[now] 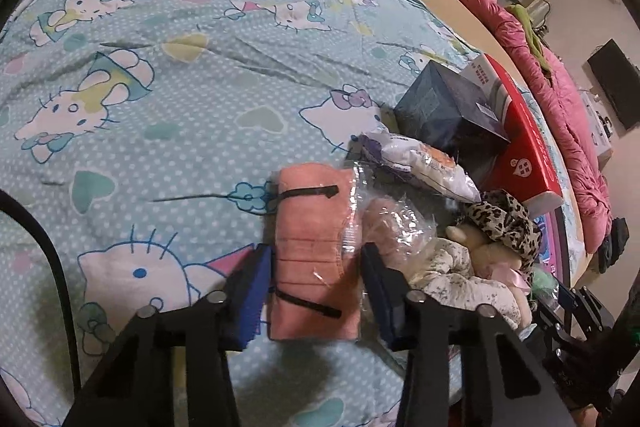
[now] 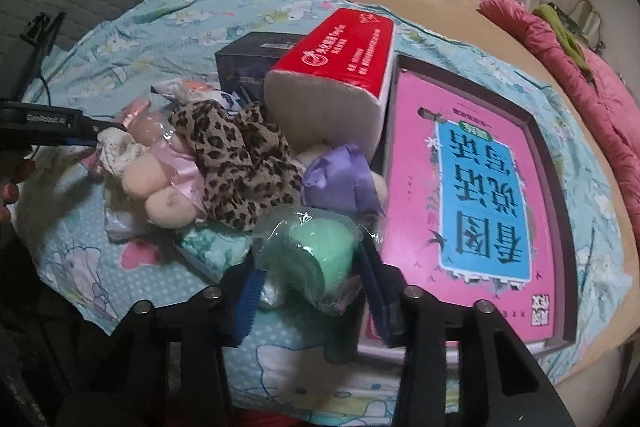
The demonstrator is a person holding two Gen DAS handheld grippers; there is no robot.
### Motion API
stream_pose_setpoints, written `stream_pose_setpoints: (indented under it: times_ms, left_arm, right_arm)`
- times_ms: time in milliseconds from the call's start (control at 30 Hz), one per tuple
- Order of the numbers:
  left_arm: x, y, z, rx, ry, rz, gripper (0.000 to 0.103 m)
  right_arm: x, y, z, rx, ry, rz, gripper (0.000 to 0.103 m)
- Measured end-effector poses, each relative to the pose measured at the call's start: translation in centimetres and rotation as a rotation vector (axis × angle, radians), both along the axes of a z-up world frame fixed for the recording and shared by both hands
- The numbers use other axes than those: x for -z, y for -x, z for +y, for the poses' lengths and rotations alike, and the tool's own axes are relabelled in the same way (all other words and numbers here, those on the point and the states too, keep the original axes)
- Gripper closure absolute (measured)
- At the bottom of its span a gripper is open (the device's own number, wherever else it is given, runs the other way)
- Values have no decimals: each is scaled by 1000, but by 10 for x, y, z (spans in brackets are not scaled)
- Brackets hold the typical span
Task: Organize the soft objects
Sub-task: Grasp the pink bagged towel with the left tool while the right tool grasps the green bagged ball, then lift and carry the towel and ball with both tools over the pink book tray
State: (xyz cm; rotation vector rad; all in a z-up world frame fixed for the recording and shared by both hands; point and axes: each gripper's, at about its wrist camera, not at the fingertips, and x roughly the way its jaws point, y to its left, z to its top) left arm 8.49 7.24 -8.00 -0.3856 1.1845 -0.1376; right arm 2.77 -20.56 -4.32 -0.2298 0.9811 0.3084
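Observation:
In the left wrist view my left gripper (image 1: 316, 291) stands around a pink rolled towel (image 1: 312, 251) in clear plastic with two black bands; the blue pads flank it closely, contact unclear. In the right wrist view my right gripper (image 2: 308, 287) holds a green rolled towel (image 2: 310, 251) in clear plastic between its pads. A heap of soft things lies between them: a leopard-print cloth (image 2: 240, 163), a cream plush toy (image 2: 160, 195), a purple ribbon (image 2: 340, 175) and a white plastic pouch (image 1: 420, 159).
All lies on a Hello Kitty sheet (image 1: 160, 67) over a bed. A red tissue pack (image 2: 336, 67), a dark box (image 1: 444, 107) and a pink book in a tray (image 2: 472, 187) stand behind the heap. A pink quilt (image 1: 560, 87) lies at the right.

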Motion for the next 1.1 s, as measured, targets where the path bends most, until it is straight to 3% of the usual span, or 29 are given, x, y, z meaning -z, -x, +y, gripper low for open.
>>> stream_pose_setpoints:
  times_ms: [367, 633, 1100]
  left_arm:
    - [-13, 10, -8, 25, -58, -52, 65]
    - [-46, 28, -3, 3, -94, -142, 65]
    - [-94, 45, -8, 0, -104, -227, 65]
  right_arm:
    - [-21, 17, 3, -78, -100, -57, 66]
    - [-39, 21, -3, -47, -154, -90, 66]
    - [-77, 27, -11, -20, -213, -153, 66]
